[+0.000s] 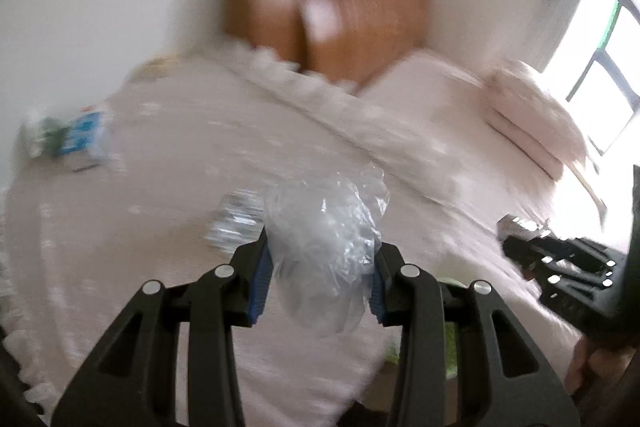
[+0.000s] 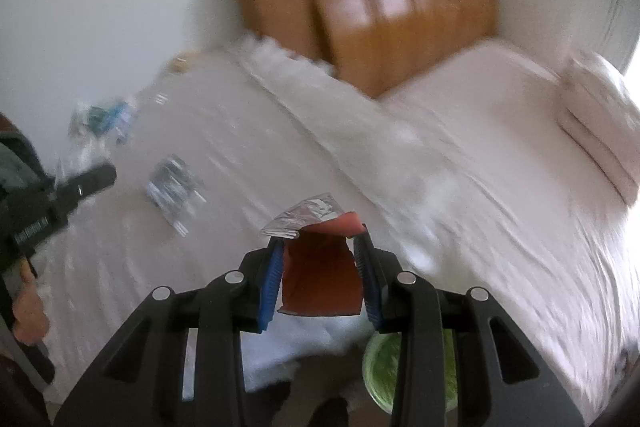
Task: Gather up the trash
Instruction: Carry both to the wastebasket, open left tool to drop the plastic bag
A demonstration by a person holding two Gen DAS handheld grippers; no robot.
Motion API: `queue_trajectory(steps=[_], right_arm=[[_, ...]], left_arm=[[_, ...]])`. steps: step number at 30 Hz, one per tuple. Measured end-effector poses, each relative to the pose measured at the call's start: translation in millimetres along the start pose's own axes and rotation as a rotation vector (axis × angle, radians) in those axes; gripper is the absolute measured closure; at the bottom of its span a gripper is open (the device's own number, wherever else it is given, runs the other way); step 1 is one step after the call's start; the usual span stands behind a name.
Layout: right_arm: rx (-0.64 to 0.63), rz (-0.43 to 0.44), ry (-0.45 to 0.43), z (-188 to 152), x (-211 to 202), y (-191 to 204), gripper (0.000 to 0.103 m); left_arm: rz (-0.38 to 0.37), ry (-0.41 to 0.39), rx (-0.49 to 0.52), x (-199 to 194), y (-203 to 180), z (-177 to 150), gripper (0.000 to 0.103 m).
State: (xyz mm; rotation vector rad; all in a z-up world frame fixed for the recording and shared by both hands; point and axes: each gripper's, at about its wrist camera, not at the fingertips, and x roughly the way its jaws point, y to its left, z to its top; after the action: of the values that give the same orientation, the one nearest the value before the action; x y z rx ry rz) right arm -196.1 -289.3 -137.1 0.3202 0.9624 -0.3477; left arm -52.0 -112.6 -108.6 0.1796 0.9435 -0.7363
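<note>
My left gripper (image 1: pixel 320 259) is shut on a crumpled clear plastic bag (image 1: pixel 324 239) and holds it above the bed. My right gripper (image 2: pixel 320 255) is shut on a red snack wrapper with a silver inside (image 2: pixel 320 259), also above the bed. A clear printed wrapper (image 2: pixel 174 187) lies on the pink bedspread (image 2: pixel 440 207); it also shows in the left wrist view (image 1: pixel 236 223) behind the bag. A blue and green wrapper (image 1: pixel 76 135) lies near the bed's left edge, seen too in the right wrist view (image 2: pixel 104 119). Both views are blurred.
A wooden headboard (image 1: pixel 340 11) stands against the white wall. Folded pink pillows (image 1: pixel 532 115) lie at the right by a window (image 1: pixel 600 39). A green bin (image 2: pixel 384 371) sits below the bed's near edge. The other gripper shows at the right (image 1: pixel 560 259) and left (image 2: pixel 52 203).
</note>
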Motion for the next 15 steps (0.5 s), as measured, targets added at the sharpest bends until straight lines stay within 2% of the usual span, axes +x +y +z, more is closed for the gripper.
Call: queue_trajectory(steps=[6,9,15], right_arm=[[0.133,-0.090,0.009,-55,-31,-77,0.068],[0.184,-0.124,0.002,-72,-44,-106,0.068],[0.265,-0.149,-0.034,-94,-63,-150,0.068]], left_arm=[[-0.151,0.077,0.148,15,-97,-15,0.064],[-0.184,0.095,0.233,21,-141,-19,0.064],[-0.240,0.119,0.349,28,-196,-25,0.064]])
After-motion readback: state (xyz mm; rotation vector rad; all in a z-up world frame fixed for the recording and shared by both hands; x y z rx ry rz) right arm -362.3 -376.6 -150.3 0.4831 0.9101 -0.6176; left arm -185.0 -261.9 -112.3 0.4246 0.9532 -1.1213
